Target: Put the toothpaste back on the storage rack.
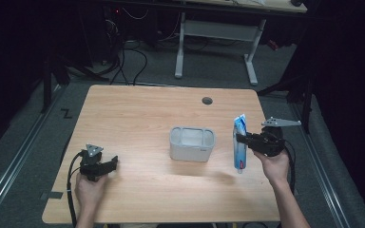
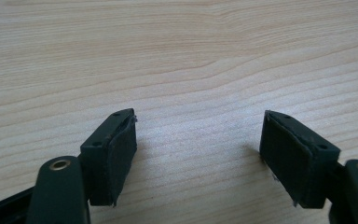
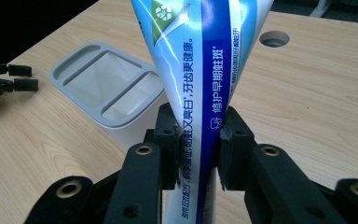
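A blue and white toothpaste tube (image 1: 239, 142) hangs upright, cap end down, above the table at the right. My right gripper (image 1: 241, 138) is shut on its middle; in the right gripper view the tube (image 3: 200, 70) stands clamped between the two black jaws of that gripper (image 3: 198, 140). A grey holder with compartments (image 1: 192, 143) sits at the table's centre, left of the tube, and appears as the holder (image 3: 107, 88) behind the tube. My left gripper (image 1: 113, 163) rests low at the front left, open; nothing lies in the left gripper (image 2: 198, 154), just bare wood.
The wooden table (image 1: 138, 109) has a round cable hole (image 1: 207, 100) near its far edge. Beyond it stand a white desk frame (image 1: 218, 33) and cables on a grey floor.
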### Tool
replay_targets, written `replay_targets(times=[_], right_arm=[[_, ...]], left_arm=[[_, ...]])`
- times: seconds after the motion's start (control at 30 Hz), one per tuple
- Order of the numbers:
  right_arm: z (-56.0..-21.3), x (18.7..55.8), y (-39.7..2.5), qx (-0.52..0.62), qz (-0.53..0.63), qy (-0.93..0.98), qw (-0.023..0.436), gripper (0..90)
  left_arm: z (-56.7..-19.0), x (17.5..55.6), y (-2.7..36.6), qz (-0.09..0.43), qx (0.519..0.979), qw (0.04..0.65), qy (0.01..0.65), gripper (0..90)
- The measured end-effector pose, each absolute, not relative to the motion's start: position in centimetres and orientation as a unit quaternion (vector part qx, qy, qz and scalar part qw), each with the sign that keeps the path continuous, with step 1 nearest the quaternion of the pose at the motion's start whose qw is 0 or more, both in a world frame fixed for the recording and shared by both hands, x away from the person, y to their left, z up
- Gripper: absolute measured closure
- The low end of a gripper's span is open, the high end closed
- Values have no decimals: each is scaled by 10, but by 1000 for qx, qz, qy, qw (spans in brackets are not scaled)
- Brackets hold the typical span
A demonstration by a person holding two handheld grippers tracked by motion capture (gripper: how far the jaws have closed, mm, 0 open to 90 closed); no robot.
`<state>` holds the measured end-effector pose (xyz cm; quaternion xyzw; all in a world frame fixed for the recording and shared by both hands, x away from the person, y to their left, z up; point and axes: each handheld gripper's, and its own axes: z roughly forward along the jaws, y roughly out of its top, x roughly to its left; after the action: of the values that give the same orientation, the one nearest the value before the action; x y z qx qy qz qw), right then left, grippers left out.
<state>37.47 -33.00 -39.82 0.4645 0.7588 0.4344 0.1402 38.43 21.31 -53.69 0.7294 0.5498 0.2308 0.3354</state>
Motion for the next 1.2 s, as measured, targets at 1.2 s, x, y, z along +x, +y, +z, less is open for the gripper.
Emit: replay_targets(times=[1.2], right_arm=[[-352,375,-290,389,506,762,107,730]], left_arm=[[-537,384,214,229,727,339,551,278]])
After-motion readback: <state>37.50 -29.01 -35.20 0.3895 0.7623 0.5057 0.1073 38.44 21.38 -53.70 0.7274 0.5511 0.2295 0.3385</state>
